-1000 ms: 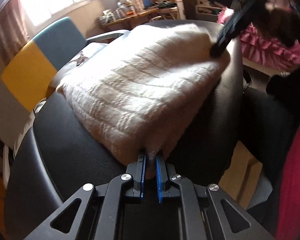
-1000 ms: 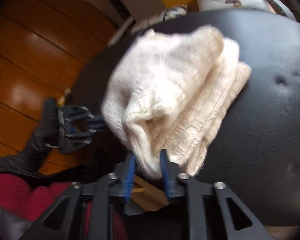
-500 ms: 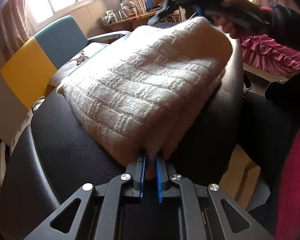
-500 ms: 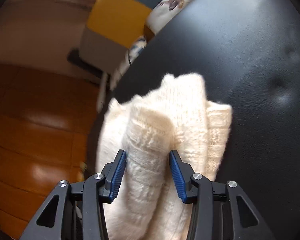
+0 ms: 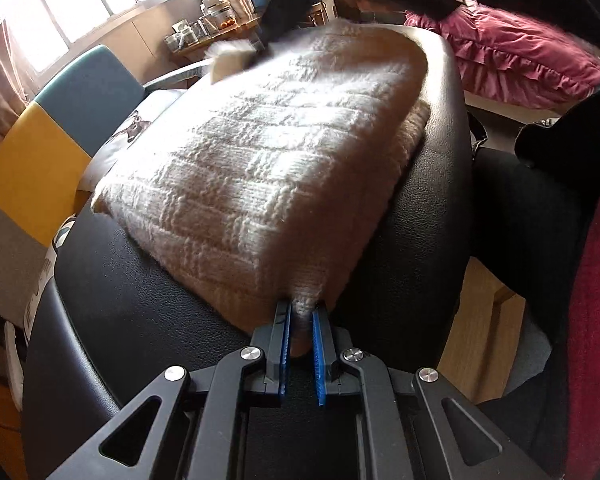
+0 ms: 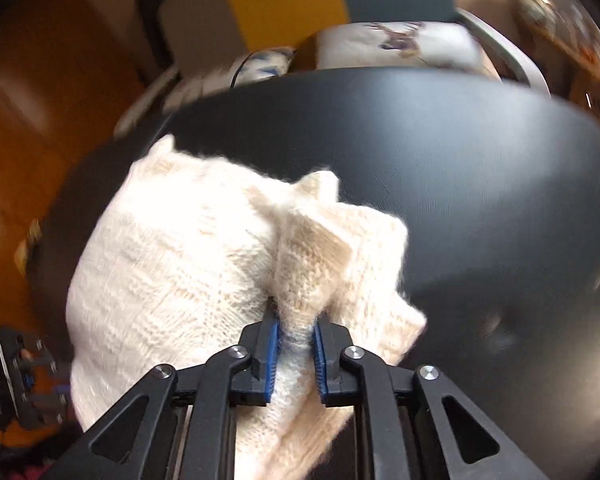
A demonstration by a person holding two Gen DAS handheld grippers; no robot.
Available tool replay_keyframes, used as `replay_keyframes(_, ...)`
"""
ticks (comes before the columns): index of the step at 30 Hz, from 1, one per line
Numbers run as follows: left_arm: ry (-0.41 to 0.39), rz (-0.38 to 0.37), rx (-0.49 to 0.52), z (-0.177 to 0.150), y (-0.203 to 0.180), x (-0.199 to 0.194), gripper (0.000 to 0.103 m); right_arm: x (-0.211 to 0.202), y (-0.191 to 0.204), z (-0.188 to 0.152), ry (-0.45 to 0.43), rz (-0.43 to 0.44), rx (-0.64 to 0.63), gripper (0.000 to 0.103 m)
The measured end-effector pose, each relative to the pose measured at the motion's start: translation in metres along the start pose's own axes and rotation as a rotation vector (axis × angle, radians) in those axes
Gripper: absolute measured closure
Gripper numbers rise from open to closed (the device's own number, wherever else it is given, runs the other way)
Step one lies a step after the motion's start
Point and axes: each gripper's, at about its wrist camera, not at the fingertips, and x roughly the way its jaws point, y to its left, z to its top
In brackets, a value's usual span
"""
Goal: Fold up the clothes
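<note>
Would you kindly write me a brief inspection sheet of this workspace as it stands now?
Surface: black padded leather seat, bare beyond the garment.
Job's things: cream knitted sweater, folded into a thick stack, lying on the seat.
Clutter: nothing seen on the seat.
Grippers: left gripper shut on the sweater's near corner; right gripper has just been closing and pinches a bunched fold.
Cables: nothing seen for certain.
Surroundings: yellow and teal chair, deer-print cushion, pink ruffled bedding, wooden floor, bright window.

Sunlit living room.
A bright window (image 5: pixel 80 12) and a yellow-and-teal chair (image 5: pixel 60 136) lie ahead-left; the wooden floor (image 6: pixel 40 128) shines below.
</note>
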Motion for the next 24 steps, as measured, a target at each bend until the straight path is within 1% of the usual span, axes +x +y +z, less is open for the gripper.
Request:
replay_keyframes(1,0.002,0.001,0.004,0.0,0.0,-0.001,0.093,0.006,-0.007,-0.008,0.003,0.015,0.038,0.089)
replay_keyframes(3,0.007,0.004,0.012,-0.001,-0.001,-0.003,0.093,0.0,-0.02,-0.013,-0.034,0.101,0.136,0.08)
replay_keyframes(4,0.013,-0.002,0.015,-0.001,0.0,-0.005,0.093,-0.003,-0.025,-0.017,-0.039,0.14,0.178,0.076)
replay_keyframes(6,0.026,-0.018,0.01,0.0,0.003,-0.008,0.093,-0.018,-0.026,-0.025,-0.057,0.169,0.211,0.074)
replay_keyframes(9,0.032,-0.08,-0.07,-0.003,0.018,-0.024,0.093,-0.053,-0.021,-0.038,-0.102,0.186,0.153,0.072)
replay_keyframes(11,0.022,-0.129,-0.139,-0.006,0.029,-0.037,0.093,-0.075,-0.013,-0.052,-0.119,0.219,0.114,0.072)
replay_keyframes(12,0.01,-0.158,-0.183,-0.008,0.035,-0.045,0.093,-0.084,-0.003,-0.057,-0.119,0.231,0.075,0.072)
replay_keyframes(13,-0.002,-0.186,-0.227,-0.01,0.041,-0.052,0.093,-0.097,0.003,-0.061,-0.105,0.262,0.025,0.07)
replay_keyframes(14,-0.037,-0.219,-0.289,-0.011,0.051,-0.06,0.093,-0.111,0.008,-0.064,-0.09,0.294,-0.027,0.069)
replay_keyframes(15,-0.08,-0.253,-0.357,-0.011,0.064,-0.065,0.093,-0.109,0.02,-0.067,-0.058,0.311,-0.082,0.069)
replay_keyframes(17,-0.184,-0.293,-0.495,-0.005,0.087,-0.071,0.093,-0.103,0.045,-0.073,0.009,0.342,-0.192,0.069)
replay_keyframes(18,-0.232,-0.328,-0.559,-0.002,0.098,-0.071,0.093,-0.099,0.058,-0.077,0.039,0.336,-0.229,0.069)
replay_keyframes(20,-0.31,-0.341,-0.655,0.011,0.117,-0.066,0.093,-0.09,0.074,-0.082,0.078,0.348,-0.246,0.069)
replay_keyframes(22,-0.347,-0.342,-0.658,0.032,0.126,-0.056,0.093,-0.081,0.084,-0.081,0.07,0.268,-0.278,0.069)
replay_keyframes(24,-0.343,-0.34,-0.659,0.054,0.134,-0.04,0.092,-0.067,0.093,-0.083,0.099,0.249,-0.295,0.069)
